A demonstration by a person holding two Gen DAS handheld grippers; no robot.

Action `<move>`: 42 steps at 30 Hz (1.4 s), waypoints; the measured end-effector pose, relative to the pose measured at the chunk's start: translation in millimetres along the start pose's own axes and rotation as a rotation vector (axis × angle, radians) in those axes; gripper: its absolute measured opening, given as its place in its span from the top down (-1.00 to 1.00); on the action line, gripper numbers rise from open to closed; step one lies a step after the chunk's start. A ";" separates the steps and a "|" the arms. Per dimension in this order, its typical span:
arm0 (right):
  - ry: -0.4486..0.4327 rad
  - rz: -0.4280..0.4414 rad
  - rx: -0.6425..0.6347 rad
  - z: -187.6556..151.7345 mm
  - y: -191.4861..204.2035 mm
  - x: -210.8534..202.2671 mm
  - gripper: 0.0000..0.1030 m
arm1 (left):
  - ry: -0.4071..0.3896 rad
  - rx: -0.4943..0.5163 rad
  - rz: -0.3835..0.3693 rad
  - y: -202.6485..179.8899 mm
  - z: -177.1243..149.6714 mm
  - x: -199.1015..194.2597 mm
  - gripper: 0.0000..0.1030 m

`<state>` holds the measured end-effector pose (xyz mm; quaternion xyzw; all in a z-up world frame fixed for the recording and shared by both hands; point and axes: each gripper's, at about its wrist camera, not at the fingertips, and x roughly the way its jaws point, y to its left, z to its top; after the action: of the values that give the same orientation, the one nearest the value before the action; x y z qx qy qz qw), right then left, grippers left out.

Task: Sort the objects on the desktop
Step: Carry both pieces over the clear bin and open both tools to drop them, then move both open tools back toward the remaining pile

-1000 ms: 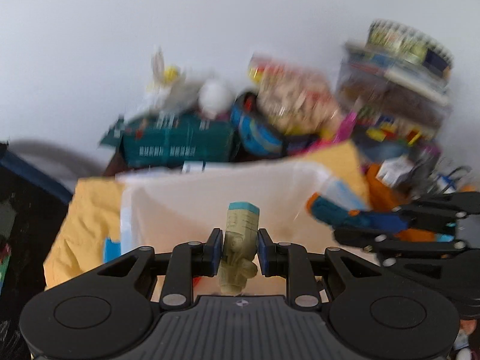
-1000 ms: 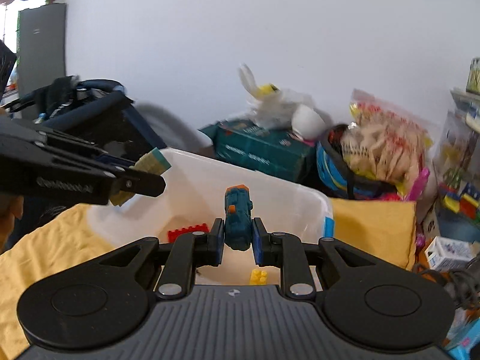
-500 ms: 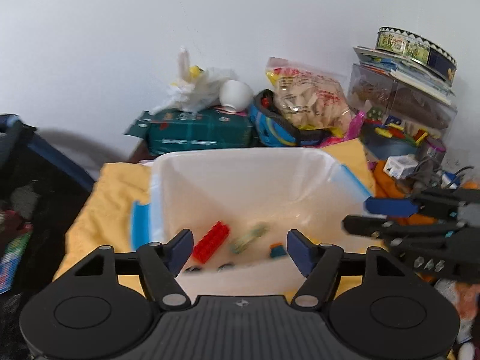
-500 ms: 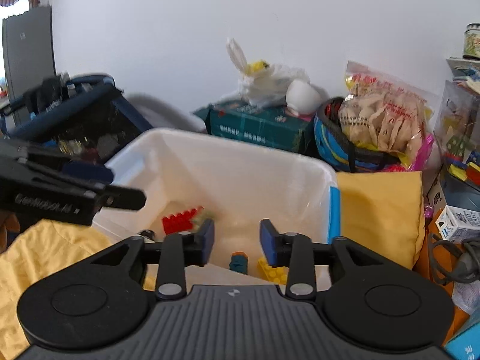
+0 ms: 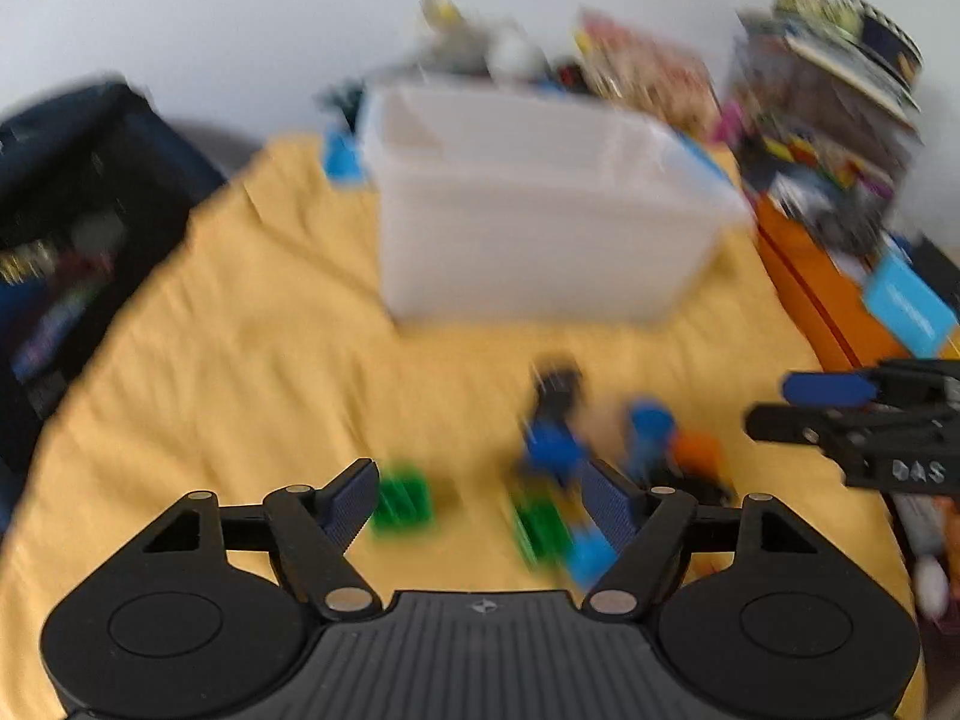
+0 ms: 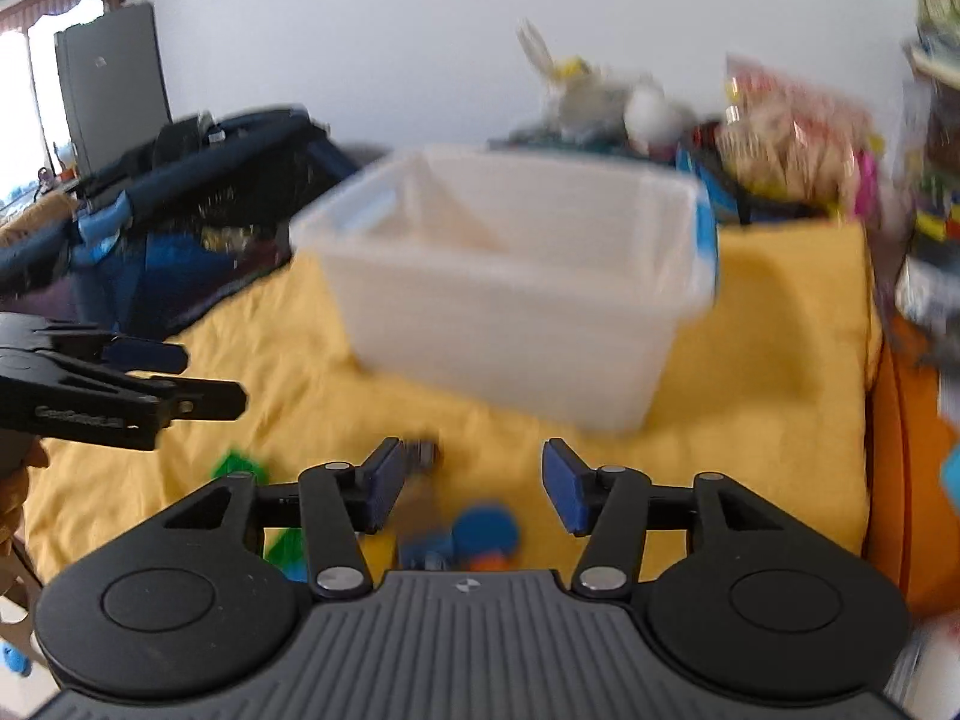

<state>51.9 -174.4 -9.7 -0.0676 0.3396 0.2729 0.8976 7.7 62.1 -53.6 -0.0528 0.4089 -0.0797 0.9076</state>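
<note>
Both views are smearing with motion blur. Toys (image 5: 558, 462) on the yellow cloth (image 5: 240, 360) are reading only as blue, green, orange blobs, shapes unclear. Bin (image 6: 510, 300) walls are hiding its contents. Right claw (image 5: 840, 414) is getting cut off by the left view's edge; left claw (image 6: 174, 378) likewise in the right view.

View blurred. Left gripper (image 5: 480, 501) low over yellow cloth (image 5: 240, 360), jaws wide apart and just opened further, nothing between pads. Green brick (image 5: 402, 501) lay just beside left pad; mixed blue, green, orange toys (image 5: 576, 462) clustered near right pad. White bin (image 5: 540, 222) stood beyond on cloth. Right gripper (image 5: 774, 405) entered from right edge.
</note>
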 end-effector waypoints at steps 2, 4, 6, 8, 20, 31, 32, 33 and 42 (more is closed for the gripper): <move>0.053 0.004 0.029 -16.3 -2.9 -0.2 -0.02 | 0.036 0.030 -0.006 -7.2 -18.6 2.3 -0.50; 0.089 0.004 0.053 -29.4 -4.1 -1.7 0.00 | 0.065 0.074 0.017 -14.9 -35.4 4.3 -0.50; 0.122 -0.001 0.053 -43.5 -1.8 -4.2 0.00 | 0.091 0.106 0.022 -18.4 -45.5 6.0 -0.50; 0.147 0.021 0.043 -54.9 3.3 -5.9 0.04 | 0.107 0.102 0.029 -16.5 -48.9 6.0 -0.50; 0.149 0.102 -0.048 -56.2 39.5 -1.0 0.11 | 0.102 0.076 -0.007 -2.5 -47.0 -2.9 -0.50; 0.162 0.035 0.016 -36.6 37.7 25.5 0.26 | 0.072 0.139 -0.211 -3.6 -35.6 -4.0 -0.50; 0.158 0.017 0.017 -36.0 35.3 23.2 0.25 | 0.078 0.162 -0.248 -9.7 -35.4 -1.8 -0.50; 0.152 -0.006 0.026 -36.7 31.0 19.4 0.24 | 0.089 0.189 -0.277 -17.6 -35.7 1.9 -0.49; 0.194 -0.075 0.119 -58.2 4.8 2.3 0.23 | 0.163 0.236 -0.306 -51.0 -38.5 39.0 -0.14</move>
<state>17.5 -187.1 -55.1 -0.0531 0.4377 0.2105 0.8725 -1.0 3.5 -99.4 -0.0011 0.4561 -0.2677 0.8487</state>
